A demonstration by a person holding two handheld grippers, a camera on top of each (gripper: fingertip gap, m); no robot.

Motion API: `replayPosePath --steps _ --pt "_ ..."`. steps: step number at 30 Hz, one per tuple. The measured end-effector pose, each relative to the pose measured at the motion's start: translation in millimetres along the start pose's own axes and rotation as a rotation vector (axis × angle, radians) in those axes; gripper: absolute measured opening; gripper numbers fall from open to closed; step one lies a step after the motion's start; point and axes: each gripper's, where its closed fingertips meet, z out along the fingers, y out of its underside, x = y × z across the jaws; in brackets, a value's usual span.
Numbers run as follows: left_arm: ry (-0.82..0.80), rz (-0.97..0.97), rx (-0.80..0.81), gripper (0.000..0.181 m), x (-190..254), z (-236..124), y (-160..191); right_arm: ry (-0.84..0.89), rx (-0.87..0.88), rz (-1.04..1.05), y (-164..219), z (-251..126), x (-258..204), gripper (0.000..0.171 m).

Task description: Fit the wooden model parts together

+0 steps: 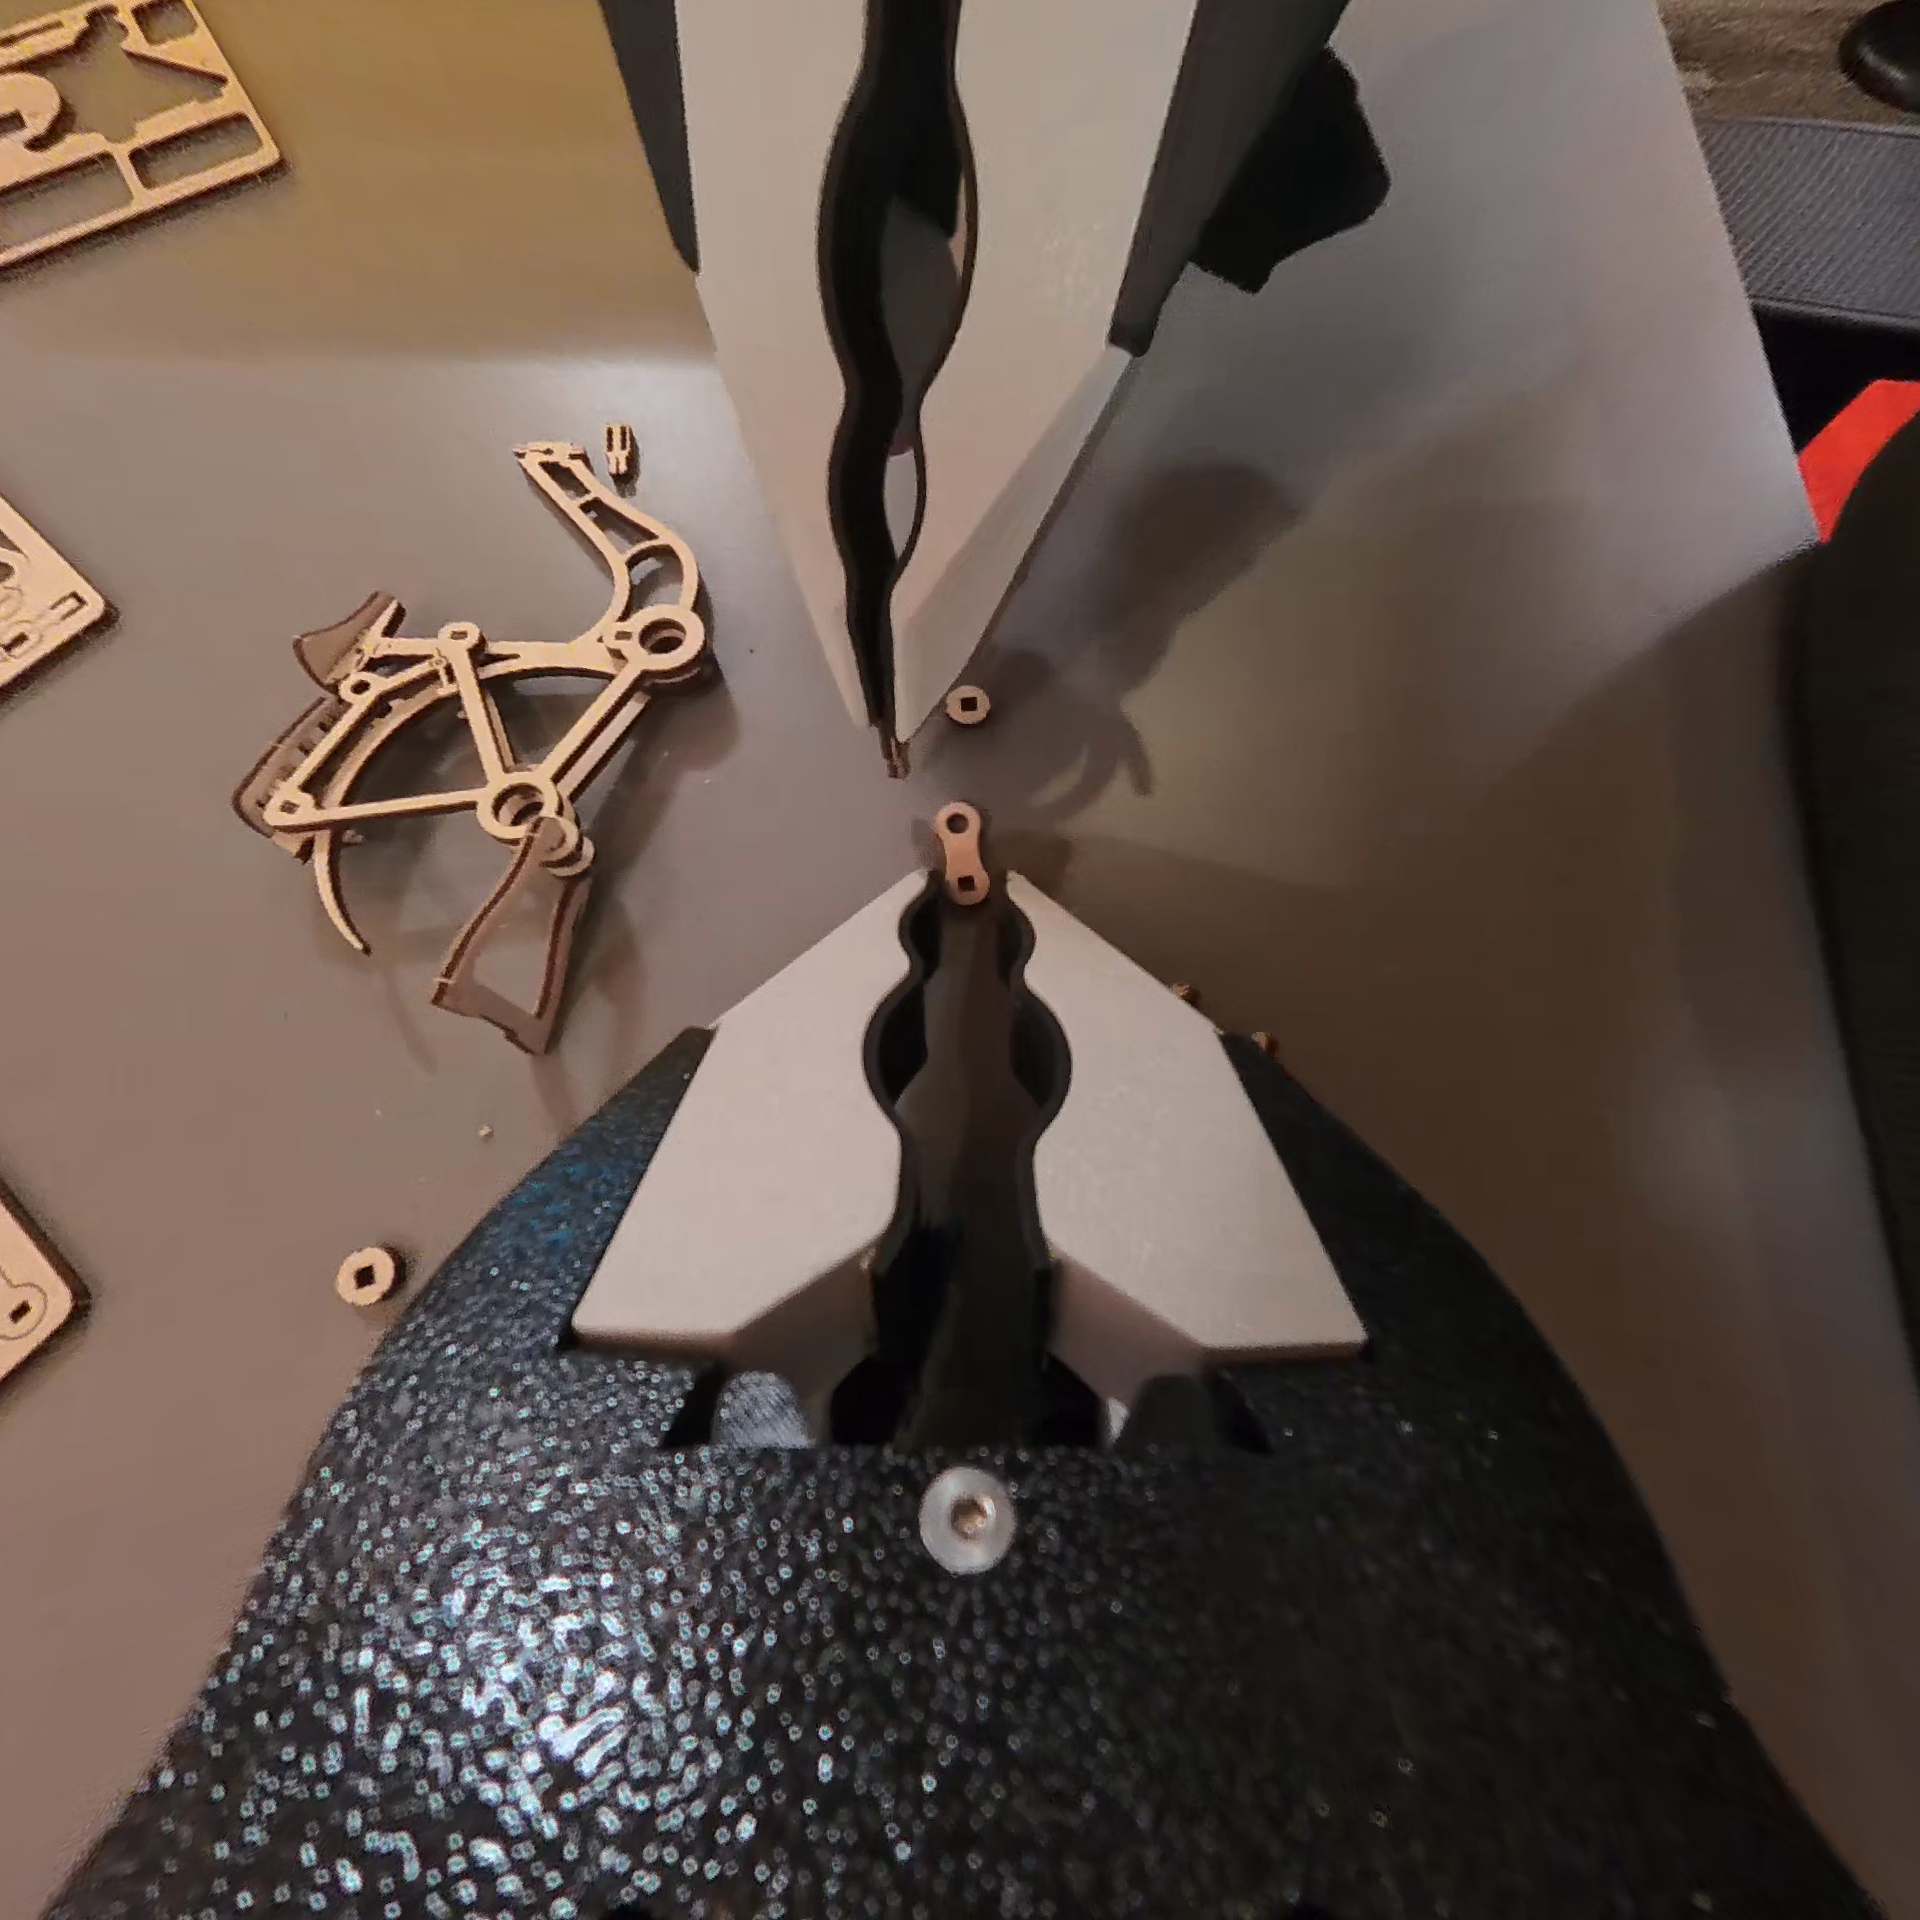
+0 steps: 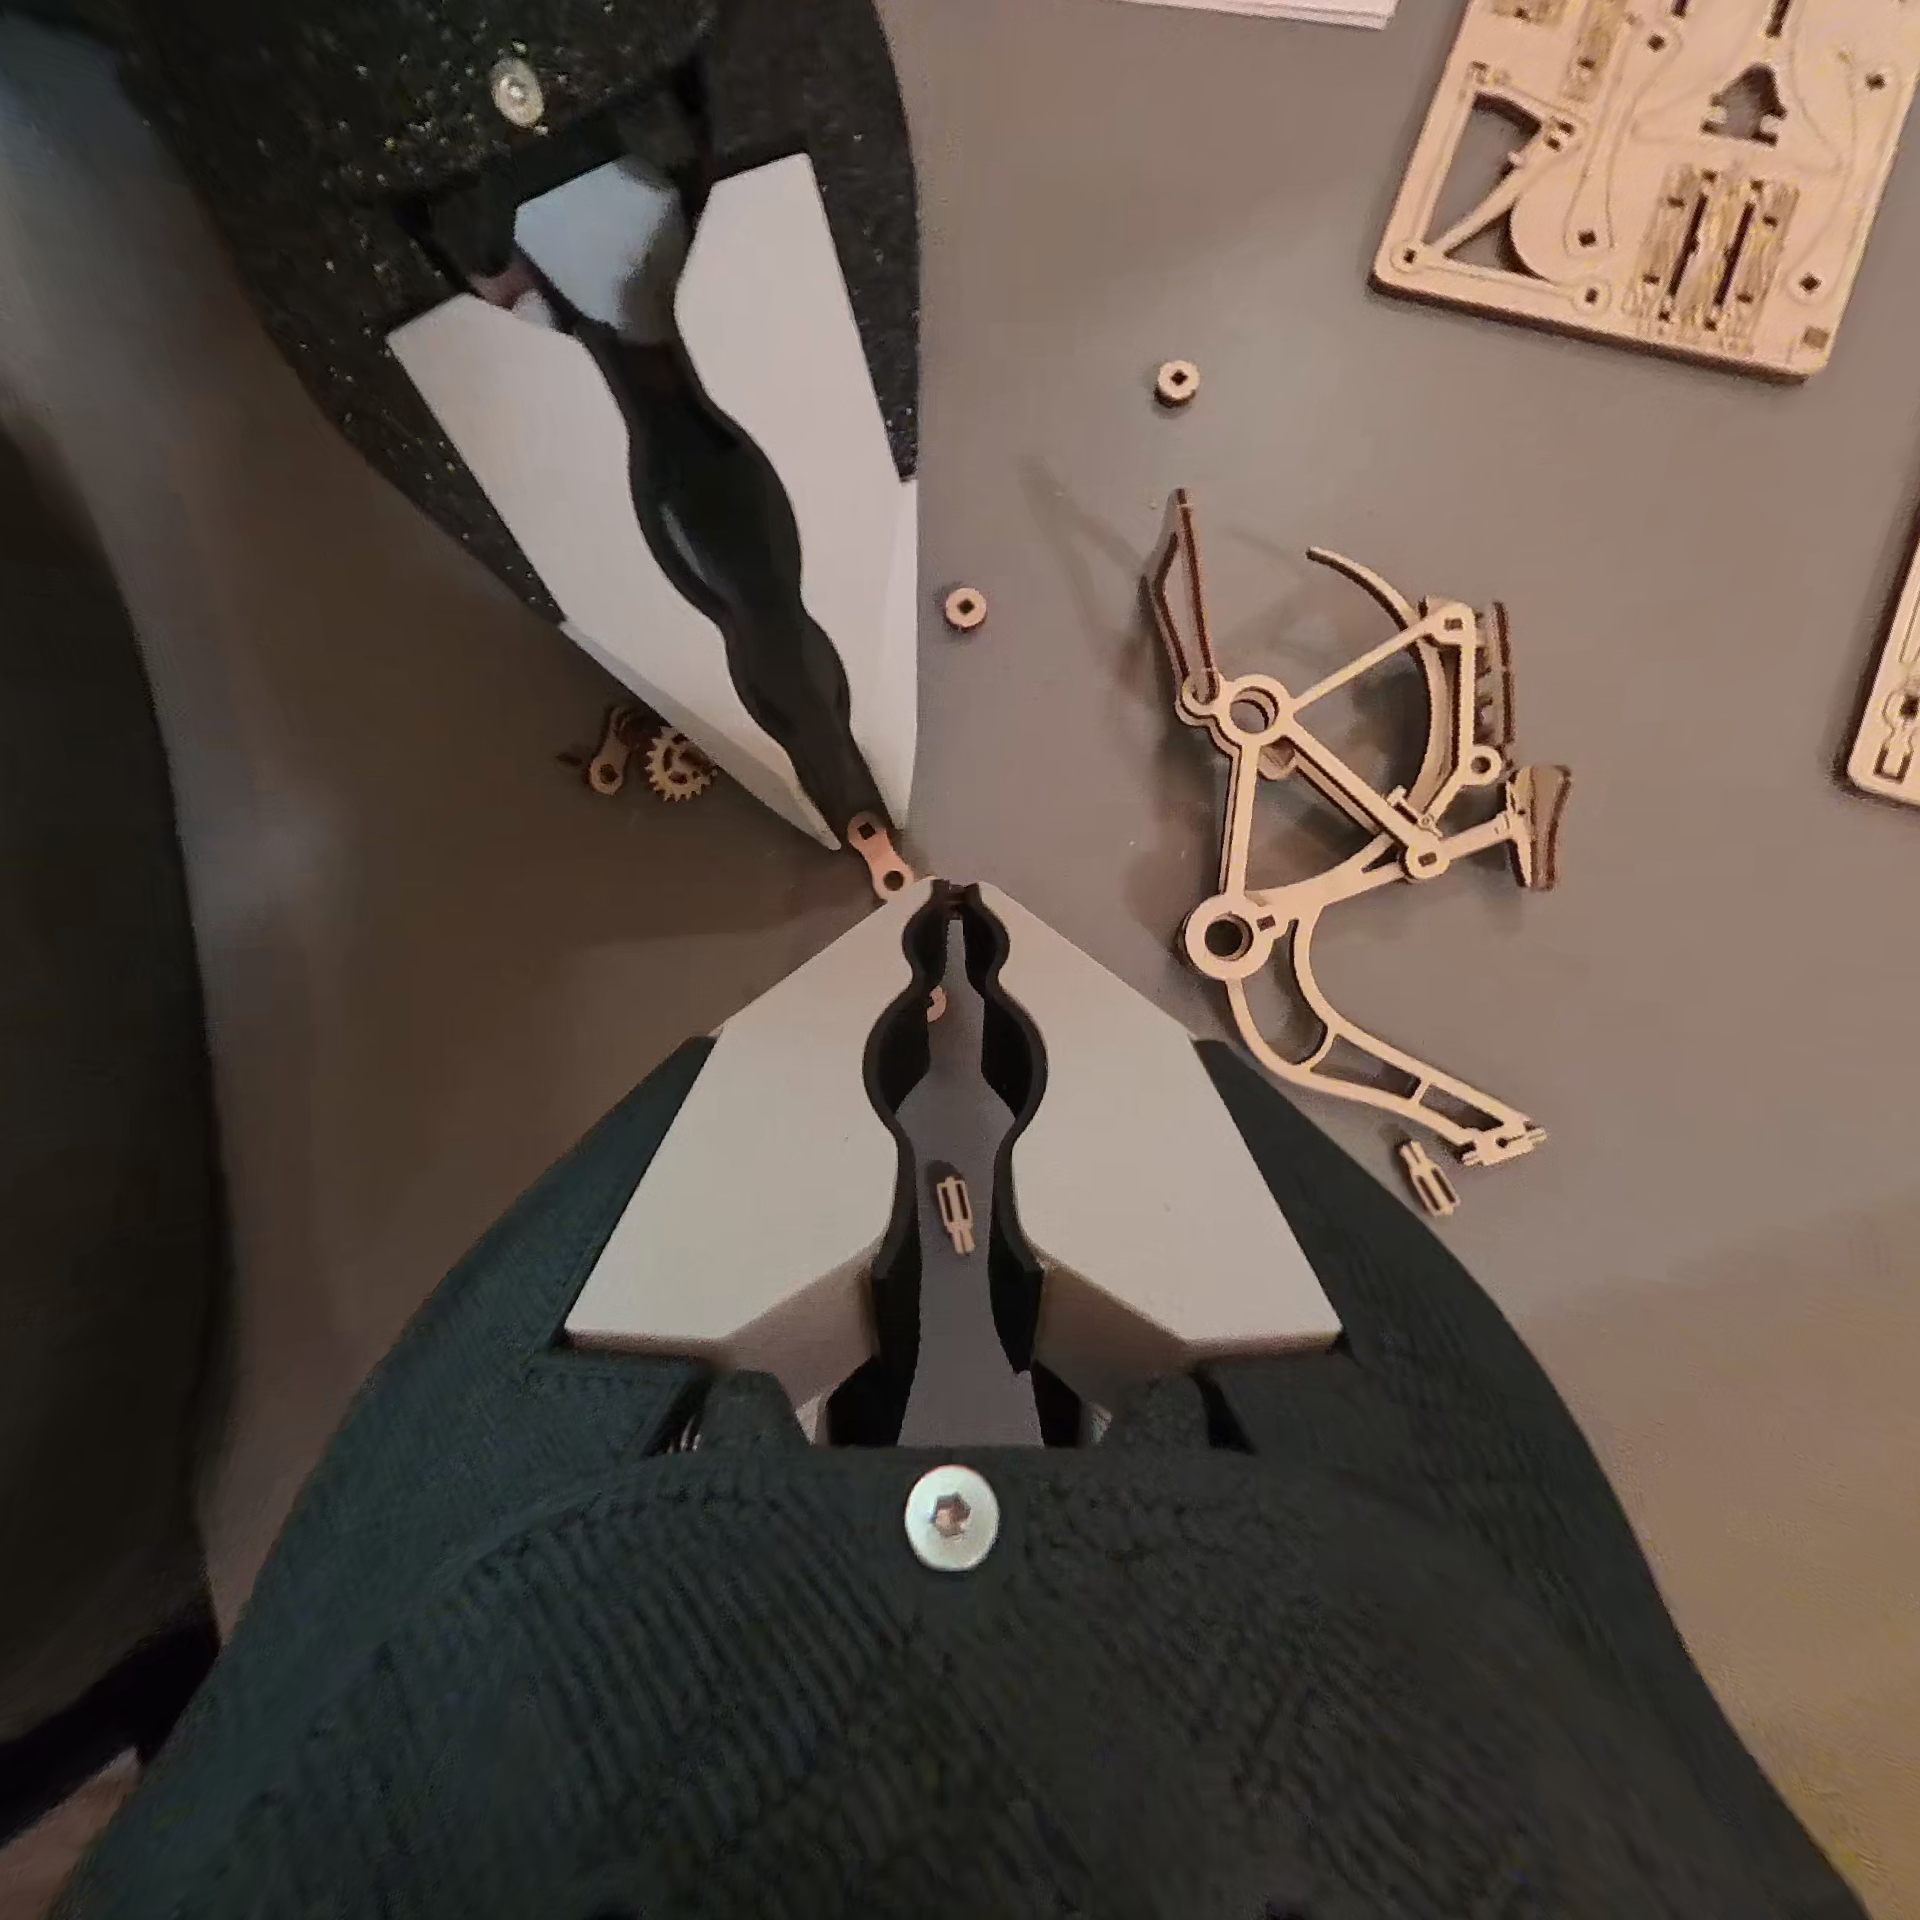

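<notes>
My left gripper [image 1: 961,891] is shut on a small wooden link [image 1: 961,844] with a hole at each end, which sticks out past its tips. My right gripper [image 2: 956,891] is shut on a tiny wooden pin [image 2: 951,886] that barely shows at its tips. The two grippers meet tip to tip just above the grey table; the pin [image 1: 896,767] is a short gap from the link's free end. In the right wrist view the left gripper [image 2: 860,831] holds the link [image 2: 881,854]. The part-built wooden frame model [image 1: 499,748] [image 2: 1351,862] lies flat nearby.
Loose washers [image 1: 968,704] [image 1: 371,1270] [image 2: 1177,381], spare pins [image 1: 620,452] [image 2: 1429,1174] [image 2: 956,1210] and small gear pieces [image 2: 644,764] lie on the table. Cut-out wooden sheets [image 1: 104,125] [image 2: 1662,177] sit at the back. The table edge [image 1: 1766,416] is close. The grippers are tip to tip, or close to it.
</notes>
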Motion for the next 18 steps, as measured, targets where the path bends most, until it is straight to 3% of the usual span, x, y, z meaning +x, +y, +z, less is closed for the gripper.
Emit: replayPosePath --steps 13,18 --pt "0.023 -0.038 -0.007 0.018 3 -2 1 0.021 -0.016 0.040 5 5 -20 0.001" --pt "0.024 -0.040 -0.011 0.013 4 -3 1 0.047 -0.007 0.040 3 7 -14 0.001"
